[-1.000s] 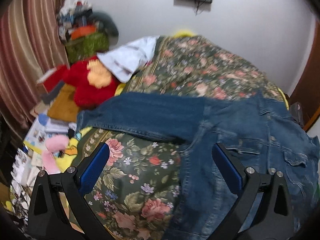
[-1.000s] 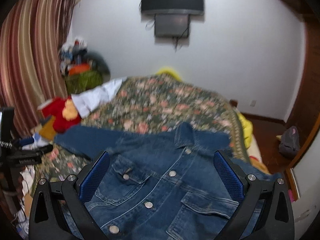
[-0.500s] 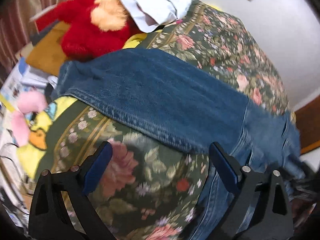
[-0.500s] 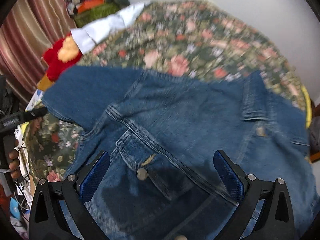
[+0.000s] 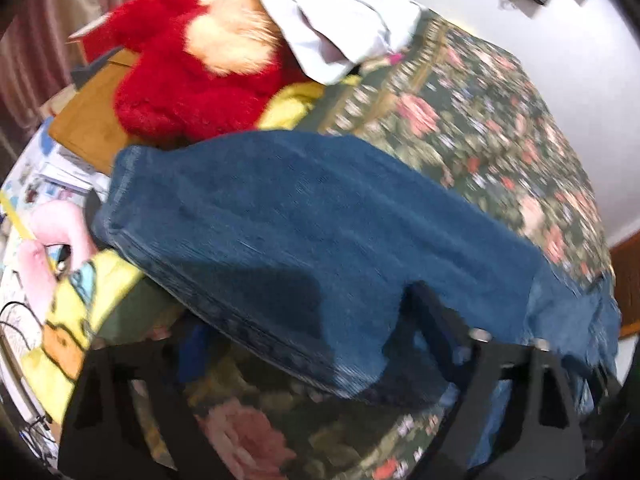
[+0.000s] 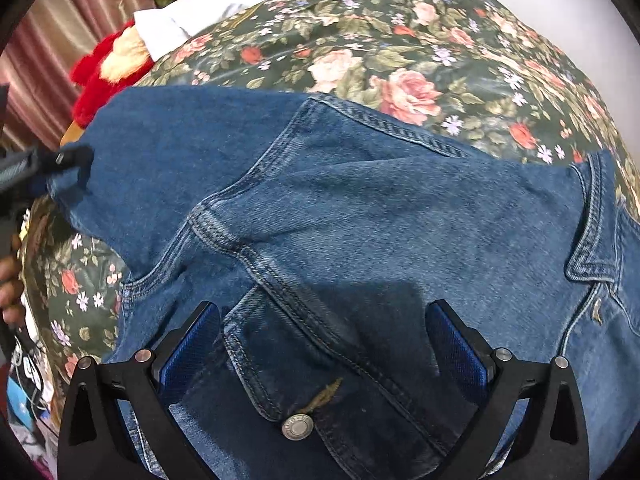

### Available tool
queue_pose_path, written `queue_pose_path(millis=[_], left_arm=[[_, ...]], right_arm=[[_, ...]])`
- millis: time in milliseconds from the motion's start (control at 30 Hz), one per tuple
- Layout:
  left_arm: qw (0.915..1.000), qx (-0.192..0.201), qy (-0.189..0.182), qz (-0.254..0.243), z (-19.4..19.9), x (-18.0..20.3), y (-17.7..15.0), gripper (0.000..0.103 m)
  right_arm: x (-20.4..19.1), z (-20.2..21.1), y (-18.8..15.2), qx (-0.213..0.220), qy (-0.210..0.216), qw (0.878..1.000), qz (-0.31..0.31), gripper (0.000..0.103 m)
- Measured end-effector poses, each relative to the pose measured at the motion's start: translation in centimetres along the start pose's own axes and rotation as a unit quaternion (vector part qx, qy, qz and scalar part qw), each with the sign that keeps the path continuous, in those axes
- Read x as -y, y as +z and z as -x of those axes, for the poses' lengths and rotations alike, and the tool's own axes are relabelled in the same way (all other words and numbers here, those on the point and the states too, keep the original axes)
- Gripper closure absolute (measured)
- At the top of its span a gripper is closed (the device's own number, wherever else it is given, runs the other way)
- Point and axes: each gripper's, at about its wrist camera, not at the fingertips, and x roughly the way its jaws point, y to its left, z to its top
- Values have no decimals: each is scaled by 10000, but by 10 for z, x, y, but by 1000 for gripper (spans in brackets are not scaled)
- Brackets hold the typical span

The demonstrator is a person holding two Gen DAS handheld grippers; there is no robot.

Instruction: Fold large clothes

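Note:
A blue denim jacket (image 6: pixel 360 208) lies spread, front up, on the floral bedspread (image 6: pixel 400 40). In the left wrist view its sleeve (image 5: pixel 304 224) stretches leftward to the bed's edge. My left gripper (image 5: pixel 312 336) straddles the sleeve's near edge; its jaws are closing with the denim between them, and the blur hides whether the pads touch. The right wrist view shows that left gripper (image 6: pixel 66 162) at the sleeve's end. My right gripper (image 6: pixel 324 344) hangs open just over the chest pocket and its metal button (image 6: pixel 298 426), with nothing gripped.
A red plush toy (image 5: pixel 192 80) and a white garment (image 5: pixel 340 28) lie at the bed's far left corner. Beside the bed are a yellow printed cloth (image 5: pixel 68 320), a pink soft item (image 5: pixel 44 248), papers and a striped curtain (image 6: pixel 48 48). A hand (image 6: pixel 10 280) shows at the left.
Both grippers have come down close over the jacket. The left jaws have narrowed around the sleeve's edge. The right gripper now hovers over the chest pocket, still wide.

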Motion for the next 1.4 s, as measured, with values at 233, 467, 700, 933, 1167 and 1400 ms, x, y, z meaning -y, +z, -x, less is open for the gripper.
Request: queue_pose_path(millis=[233,467,700,933,1167,1400], left_arm=[[9985,332,278,-324,17,13,6,78],[9915,1029,357,-709,67,44,9,90],[9671,1942,251,-1623,129,115,-8,93],[9491,1807,-667,-2493,146,199,-52,95],[9422,260,-1422,-3024,83,258,-121,95],[9397,-766,-1393,-3029,31,260,-176,95]], right_arm=[[3,10,-4,30,71,10000,-27,0],[21,46,-15,259,64,9995,-148,0],[57,97,-34,646,-79,9971,-383,0],[100,145,-63,982,-155,9920,-778,0],[135,170,-102,975,-308,9893,-1045,0],[143,177,-128,907,-336,9895,-1074,0]])
